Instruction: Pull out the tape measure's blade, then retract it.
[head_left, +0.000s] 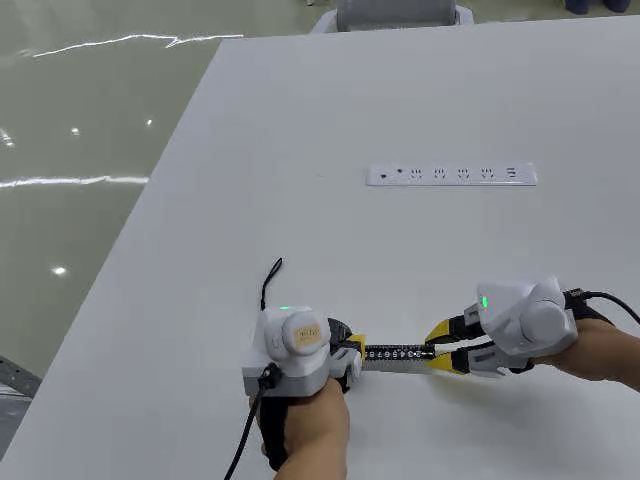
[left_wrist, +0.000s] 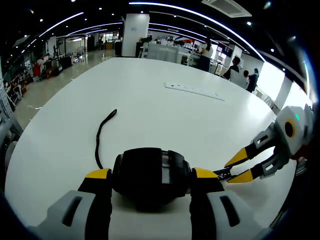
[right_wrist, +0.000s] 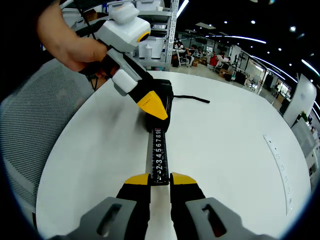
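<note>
The left gripper (left_wrist: 151, 176) is closed on the tape measure (left_wrist: 150, 165), with one yellow-tipped jaw pressed against each side of the black case. The case rests on the white bench (head_left: 350, 100). In the head view, the gripper body covers most of the case. In the right gripper view, the far jaw is concealed behind the case.

The right gripper (right_wrist: 160, 180) is nearly closed and pinches the free end of the blade (right_wrist: 159, 150) between its yellow tips. The blade's end hook sits between the jaws and cannot be made out. The blade is extended a short way. It runs straight from the case mouth to the right gripper, just above the bench or on it; which one cannot be determined. Numerals 2 to 9 are legible in the right gripper view but blurred in the head view.

A thin black strap (left_wrist: 102, 132) trails from the case across the bench, away from the blade. A white power strip (head_left: 452, 175) lies well apart, farther along the bench.
</note>
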